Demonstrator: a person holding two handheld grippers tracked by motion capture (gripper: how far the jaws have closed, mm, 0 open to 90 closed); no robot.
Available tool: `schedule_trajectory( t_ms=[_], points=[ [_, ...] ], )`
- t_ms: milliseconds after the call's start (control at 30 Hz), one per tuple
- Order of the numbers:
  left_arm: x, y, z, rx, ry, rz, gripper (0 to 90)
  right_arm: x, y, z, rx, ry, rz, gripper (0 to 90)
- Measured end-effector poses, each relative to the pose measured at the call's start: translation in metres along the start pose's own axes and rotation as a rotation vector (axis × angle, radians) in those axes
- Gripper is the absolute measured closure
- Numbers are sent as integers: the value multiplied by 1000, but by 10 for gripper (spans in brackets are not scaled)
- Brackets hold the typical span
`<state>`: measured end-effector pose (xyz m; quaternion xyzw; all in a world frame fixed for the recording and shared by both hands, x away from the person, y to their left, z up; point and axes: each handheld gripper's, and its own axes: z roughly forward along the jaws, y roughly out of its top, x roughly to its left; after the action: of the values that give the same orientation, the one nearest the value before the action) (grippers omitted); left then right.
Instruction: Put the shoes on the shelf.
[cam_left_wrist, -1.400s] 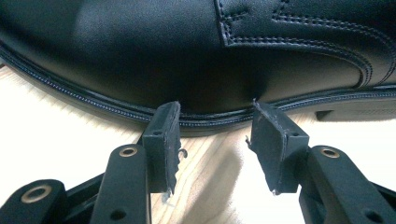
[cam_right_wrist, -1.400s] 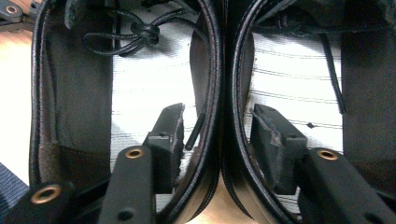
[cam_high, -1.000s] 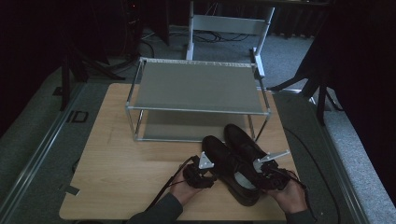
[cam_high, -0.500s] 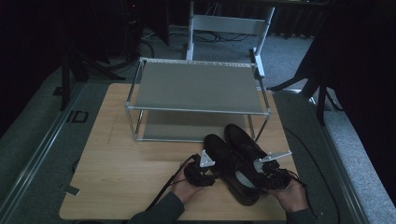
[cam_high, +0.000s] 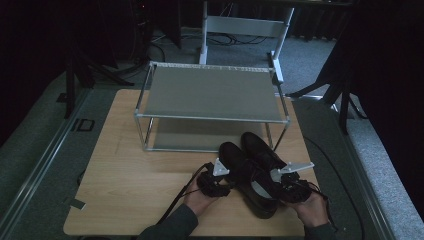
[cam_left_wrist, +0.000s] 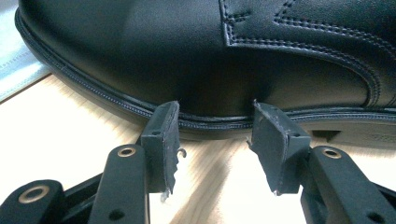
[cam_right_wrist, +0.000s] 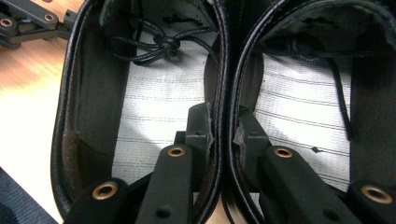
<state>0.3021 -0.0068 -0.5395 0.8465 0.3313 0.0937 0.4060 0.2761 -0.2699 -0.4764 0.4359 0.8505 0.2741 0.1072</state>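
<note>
Two black leather shoes (cam_high: 252, 172) are lying side by side, touching, near the front right corner of the wooden worktop (cam_high: 130, 190), toes pointing toward the metal two-tier rack (cam_high: 212, 107) that is standing across the middle of the worktop's far half.

The right gripper (cam_right_wrist: 224, 128) is pinching the two inner collar walls of the shoes together: in the right gripper view one jaw is sitting inside the left shoe (cam_right_wrist: 154, 88) and the other inside the right shoe (cam_right_wrist: 308, 116), each over a pale ribbed insole, with the two walls squeezed between the pads. Knotted laces (cam_right_wrist: 159, 44) are lying inside the left shoe. In the high view the right gripper (cam_high: 292, 185) is sitting at the heel end of the pair, toward the front edge.

The left gripper (cam_left_wrist: 215, 135) is holding its jaws moderately apart with nothing between them; the fingertips (cam_left_wrist: 166, 123) are resting just at the welt of the left shoe's outer side (cam_left_wrist: 187, 60), low above the worktop. In the high view the left gripper (cam_high: 215, 182) is lying just beside that shoe, on the side away from the right edge.
</note>
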Motion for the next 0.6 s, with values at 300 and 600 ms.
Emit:
schedule_trajectory(
  t_ms=[300,600],
  points=[
    [15,1,-3,-2,35,-25,563,7,14,8,-60,-32,-11,792],
    [35,4,-6,-35,65,-95,551,0,27,24,-124,-23,67,796]
  ],
)
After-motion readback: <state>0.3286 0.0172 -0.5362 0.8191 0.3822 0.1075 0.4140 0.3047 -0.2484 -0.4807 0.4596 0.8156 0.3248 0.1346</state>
